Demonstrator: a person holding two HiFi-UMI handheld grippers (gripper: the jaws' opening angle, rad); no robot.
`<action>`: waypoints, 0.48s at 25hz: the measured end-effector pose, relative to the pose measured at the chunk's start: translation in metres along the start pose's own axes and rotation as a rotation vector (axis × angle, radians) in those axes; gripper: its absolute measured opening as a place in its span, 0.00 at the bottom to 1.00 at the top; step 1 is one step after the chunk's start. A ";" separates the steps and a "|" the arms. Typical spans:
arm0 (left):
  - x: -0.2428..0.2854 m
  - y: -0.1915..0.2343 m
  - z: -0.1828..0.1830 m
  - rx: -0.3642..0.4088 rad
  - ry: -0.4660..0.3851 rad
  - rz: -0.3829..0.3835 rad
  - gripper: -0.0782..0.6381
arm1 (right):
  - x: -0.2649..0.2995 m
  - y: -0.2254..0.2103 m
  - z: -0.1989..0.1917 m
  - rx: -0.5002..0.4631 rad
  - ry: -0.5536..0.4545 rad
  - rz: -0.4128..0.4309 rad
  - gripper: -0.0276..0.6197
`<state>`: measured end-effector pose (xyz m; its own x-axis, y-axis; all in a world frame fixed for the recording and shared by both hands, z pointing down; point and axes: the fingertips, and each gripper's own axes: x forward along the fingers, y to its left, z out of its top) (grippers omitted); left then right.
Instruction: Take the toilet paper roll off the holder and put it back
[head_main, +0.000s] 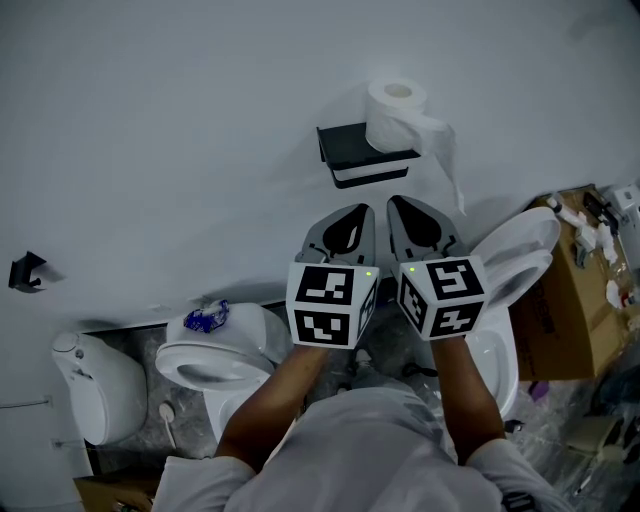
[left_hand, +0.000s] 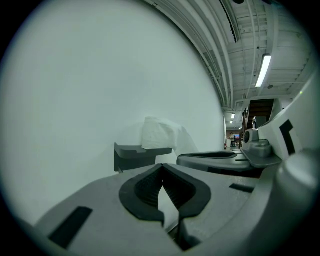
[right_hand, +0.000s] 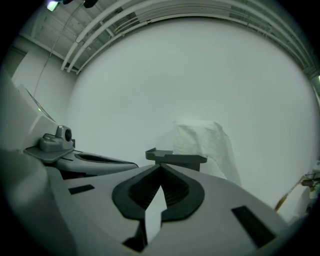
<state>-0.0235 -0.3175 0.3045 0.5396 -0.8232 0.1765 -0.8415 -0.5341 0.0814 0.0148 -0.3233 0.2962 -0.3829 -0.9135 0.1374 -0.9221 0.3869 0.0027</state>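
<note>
The toilet paper roll (head_main: 397, 115) stands on end on the black holder (head_main: 365, 155) on the wall, toward the holder's right end. A loose tail (head_main: 447, 160) hangs down beside it. Your left tool (head_main: 362, 210) and right tool (head_main: 395, 203) hover side by side just below the holder, each with its jaws closed tip to tip and nothing between them. Expect the roll to be light, soft and easy to crush, and the tail would likely tear or unwind if pulled. Open wide and grip gently across the roll's body, clear of the tail.
</note>
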 end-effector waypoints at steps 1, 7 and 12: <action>-0.001 0.000 -0.001 0.000 0.000 -0.002 0.12 | -0.001 0.002 -0.001 0.000 0.001 0.004 0.05; -0.003 -0.004 0.000 -0.001 -0.004 -0.016 0.12 | -0.006 0.008 -0.005 -0.007 0.014 0.009 0.05; -0.005 -0.005 0.000 -0.001 -0.004 -0.021 0.12 | -0.009 0.009 -0.005 -0.009 0.017 0.009 0.05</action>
<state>-0.0221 -0.3103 0.3029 0.5570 -0.8127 0.1707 -0.8301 -0.5509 0.0859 0.0099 -0.3110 0.2999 -0.3897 -0.9080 0.1541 -0.9183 0.3958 0.0101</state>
